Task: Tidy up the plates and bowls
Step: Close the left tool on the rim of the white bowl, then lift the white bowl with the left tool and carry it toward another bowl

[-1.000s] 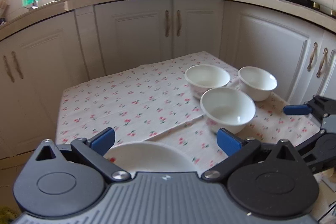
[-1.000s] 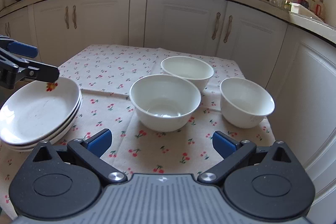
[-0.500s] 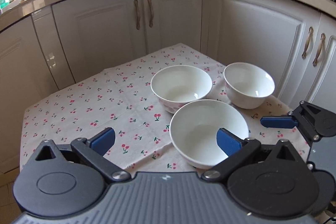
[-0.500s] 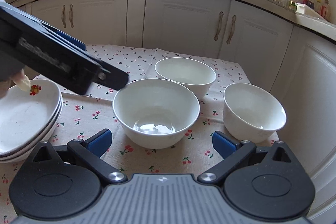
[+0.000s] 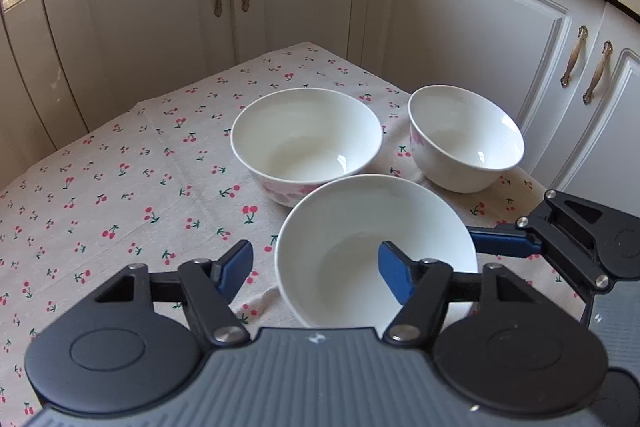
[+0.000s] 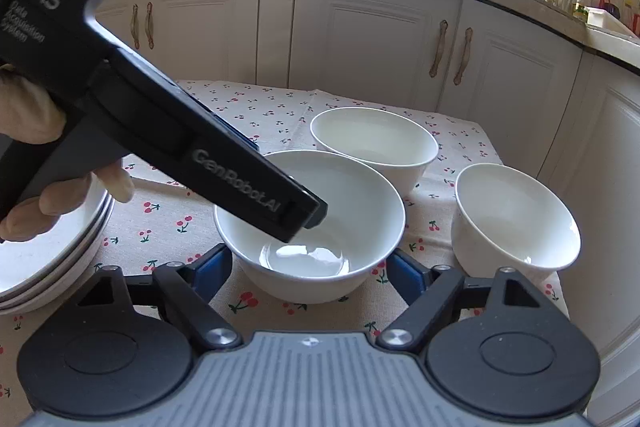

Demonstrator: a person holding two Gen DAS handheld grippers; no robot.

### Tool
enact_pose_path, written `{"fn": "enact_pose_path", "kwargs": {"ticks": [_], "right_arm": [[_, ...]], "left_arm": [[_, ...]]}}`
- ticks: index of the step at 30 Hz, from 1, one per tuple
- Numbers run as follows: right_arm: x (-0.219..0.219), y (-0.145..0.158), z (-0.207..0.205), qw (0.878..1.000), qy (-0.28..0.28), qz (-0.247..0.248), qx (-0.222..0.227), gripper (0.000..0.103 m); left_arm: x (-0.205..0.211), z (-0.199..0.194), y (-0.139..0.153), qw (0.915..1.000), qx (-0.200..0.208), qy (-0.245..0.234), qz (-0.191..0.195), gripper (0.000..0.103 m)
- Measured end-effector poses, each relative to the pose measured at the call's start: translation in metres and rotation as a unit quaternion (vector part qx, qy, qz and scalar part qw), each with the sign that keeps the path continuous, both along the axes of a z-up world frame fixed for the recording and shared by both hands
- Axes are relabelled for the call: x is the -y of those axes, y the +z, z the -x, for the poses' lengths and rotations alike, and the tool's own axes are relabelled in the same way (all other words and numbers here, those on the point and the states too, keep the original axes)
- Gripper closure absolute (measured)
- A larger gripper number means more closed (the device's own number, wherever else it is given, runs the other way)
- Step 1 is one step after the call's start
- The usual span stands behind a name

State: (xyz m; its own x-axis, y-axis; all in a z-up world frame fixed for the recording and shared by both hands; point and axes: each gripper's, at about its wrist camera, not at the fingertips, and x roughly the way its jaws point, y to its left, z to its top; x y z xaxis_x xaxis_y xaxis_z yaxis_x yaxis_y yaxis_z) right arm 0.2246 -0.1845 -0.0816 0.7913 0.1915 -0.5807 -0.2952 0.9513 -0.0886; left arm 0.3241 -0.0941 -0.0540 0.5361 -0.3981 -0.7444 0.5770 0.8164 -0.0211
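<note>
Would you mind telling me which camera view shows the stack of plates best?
The right wrist view is the only one: the stack of plates sits at its left edge on the tablecloth, partly hidden by the hand holding the left gripper. The left wrist view shows none of it, only three bowls.

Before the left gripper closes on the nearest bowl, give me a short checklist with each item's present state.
1. Left gripper open: ok, its blue fingers stand wide apart.
2. Left gripper straddles the rim of the nearest bowl: ok, one finger is outside the wall and the other over the inside.
3. Nearest bowl holds nothing: ok, its inside shows bare white.
4. Nearest bowl apart from the floral bowl: cannot tell, their rims overlap in both views.
5. Right gripper out of the way: not ok, it is open with a finger on each side of the same bowl.
6. Small bowl stands apart: ok.
</note>
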Motion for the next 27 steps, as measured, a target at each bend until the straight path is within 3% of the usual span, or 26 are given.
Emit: {"fn": "enact_pose_path", "kwargs": {"ticks": [16, 27], "right_arm": [[0.0, 0.002, -0.002, 1.0, 0.006, 0.002, -0.003, 0.016], [0.003, 0.018, 0.021, 1.0, 0.028, 0.004, -0.003, 0.016]], "left_arm": [[0.008, 0.001, 0.0, 0.9996, -0.01, -0.028, -0.001, 0.041], [0.006, 0.037, 0.016, 0.9996, 0.002, -0.028, 0.001, 0.041]]}}
